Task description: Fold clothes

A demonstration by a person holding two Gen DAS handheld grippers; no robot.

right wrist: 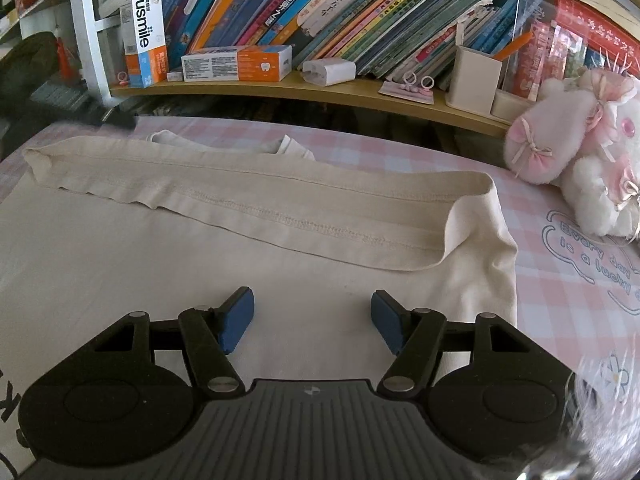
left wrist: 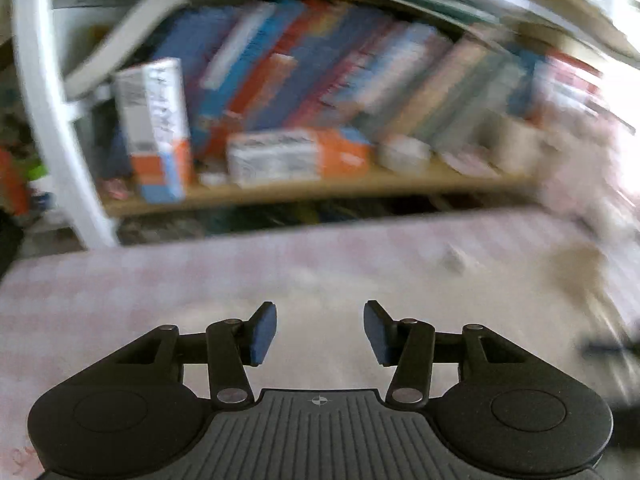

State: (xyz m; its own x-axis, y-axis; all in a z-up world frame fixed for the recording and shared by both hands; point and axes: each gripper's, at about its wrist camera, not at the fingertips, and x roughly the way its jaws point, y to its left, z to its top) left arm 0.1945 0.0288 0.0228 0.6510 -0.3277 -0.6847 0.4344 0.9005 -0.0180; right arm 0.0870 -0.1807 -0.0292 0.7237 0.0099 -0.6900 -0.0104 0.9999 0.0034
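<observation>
The right gripper (right wrist: 313, 322) is hovering over a beige garment (right wrist: 168, 256) with its blue-padded fingers (right wrist: 237, 322) spread apart, grasping nothing. The garment is lying flat on a pink checked bedspread (right wrist: 560, 280), its far hem folded over toward the gripper — a stitched band is running across it. A pink plush toy (right wrist: 580, 152) is sitting near the garment's right edge. The left gripper (left wrist: 320, 334) is also gaping, empty, above the bedspread (left wrist: 120, 288) — its view is blurred, facing a bookshelf (left wrist: 320, 188).

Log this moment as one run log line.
task: fold clothes | left gripper: open, empty | right gripper: open, over beige shirt | shirt: far edge folded over
</observation>
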